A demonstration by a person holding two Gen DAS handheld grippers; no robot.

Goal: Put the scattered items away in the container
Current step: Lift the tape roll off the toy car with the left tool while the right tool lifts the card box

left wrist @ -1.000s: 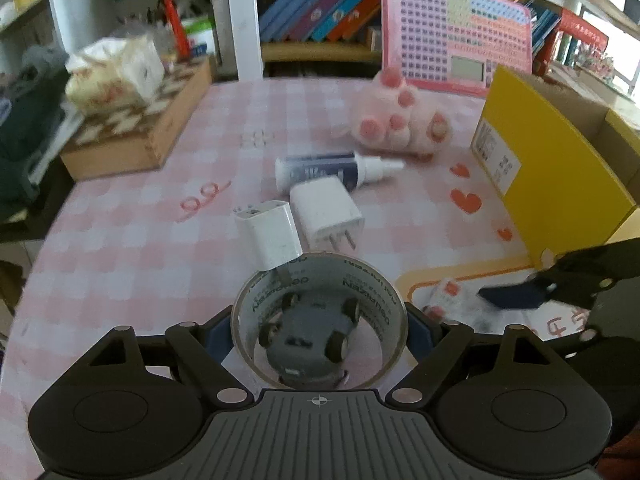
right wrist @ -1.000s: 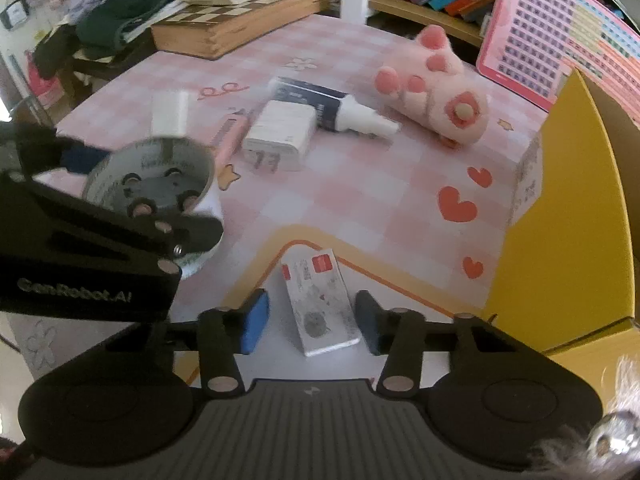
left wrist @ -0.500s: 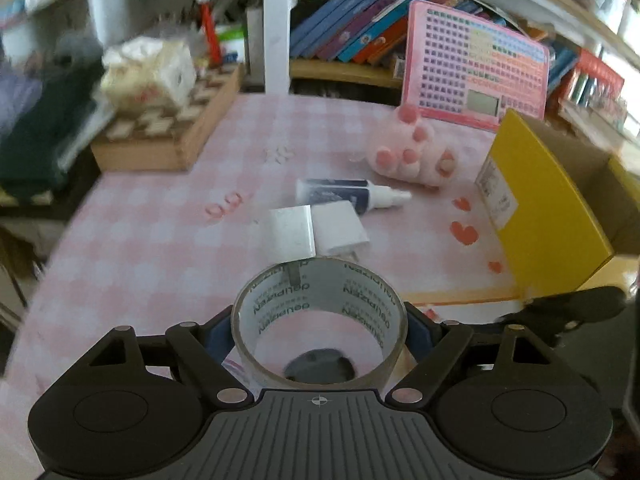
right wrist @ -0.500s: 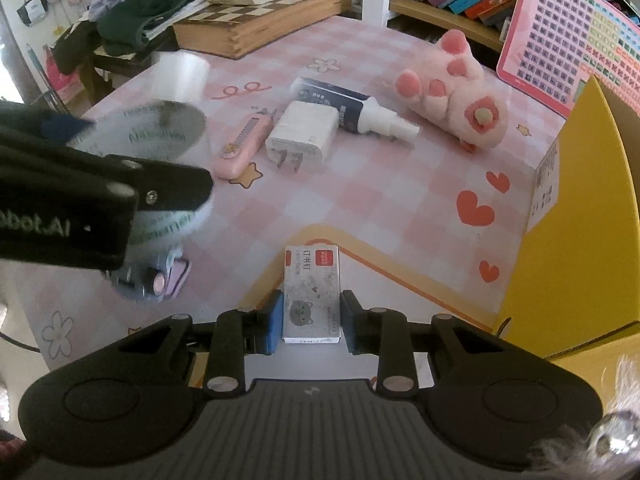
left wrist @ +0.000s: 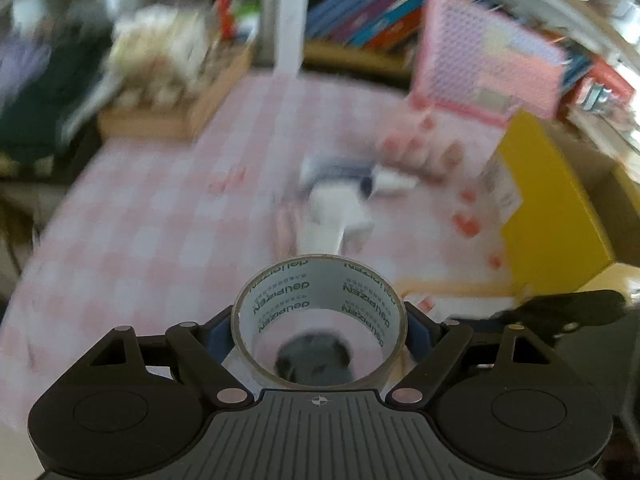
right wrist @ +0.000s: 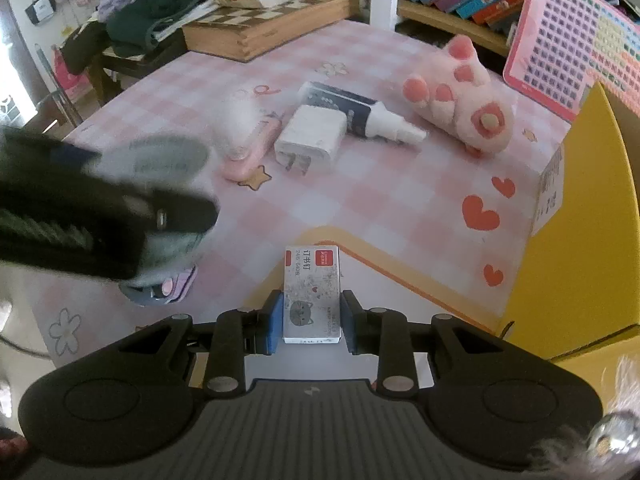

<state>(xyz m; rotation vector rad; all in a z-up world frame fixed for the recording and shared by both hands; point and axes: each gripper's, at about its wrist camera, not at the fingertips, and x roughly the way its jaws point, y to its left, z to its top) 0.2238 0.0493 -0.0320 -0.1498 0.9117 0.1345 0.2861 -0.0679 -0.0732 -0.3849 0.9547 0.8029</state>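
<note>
My left gripper (left wrist: 319, 330) is shut on a roll of clear tape (left wrist: 320, 280) and holds it above the pink checked table; the left wrist view is blurred by motion. A grey toy car (left wrist: 314, 362) shows through the roll, below it on the table. My right gripper (right wrist: 312, 320) is shut on a small white staples box (right wrist: 312, 292) near the table's front. The yellow cardboard box (right wrist: 576, 240) stands open at the right. On the table lie a white charger (right wrist: 312, 136), a spray bottle (right wrist: 356, 114), a pink utility knife (right wrist: 250, 152) and a pink plush paw (right wrist: 460, 100).
A wooden chessboard box (right wrist: 260, 28) with a tissue pack sits at the back left. A pink calculator board (right wrist: 576, 40) leans at the back right before shelves of books. The left gripper (right wrist: 100, 216) shows blurred at the left of the right wrist view, above the toy car (right wrist: 160, 288).
The left gripper has lifted the tape roll off the toy car and keeps moving. The right gripper has closed on the staples box.
</note>
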